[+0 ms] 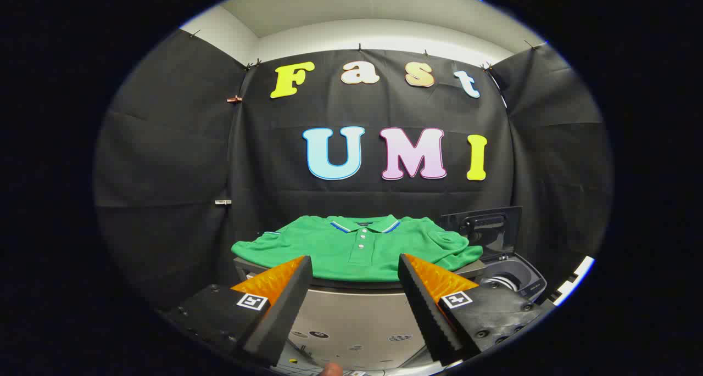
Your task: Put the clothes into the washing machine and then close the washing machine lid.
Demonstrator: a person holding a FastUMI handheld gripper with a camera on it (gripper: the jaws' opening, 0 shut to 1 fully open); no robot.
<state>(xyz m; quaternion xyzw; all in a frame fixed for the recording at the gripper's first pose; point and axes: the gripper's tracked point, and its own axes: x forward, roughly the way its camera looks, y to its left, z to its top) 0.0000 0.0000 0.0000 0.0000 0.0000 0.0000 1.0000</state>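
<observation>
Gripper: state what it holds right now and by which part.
Nothing is held. The gripper is open, its fingers apart, with the green polo shirt lying untouched beyond them on the table.

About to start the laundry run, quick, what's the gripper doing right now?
Gripper: open, holding nothing; the green polo shirt lies beyond its fingers.

Gripper point(354, 269): two wedge-shaped fingers with ribbed inner faces, spread apart with nothing between them. Each finger mounts on a black block carrying a square black-and-white marker tag; round screw heads are visible on the blocks behind the tags
</observation>
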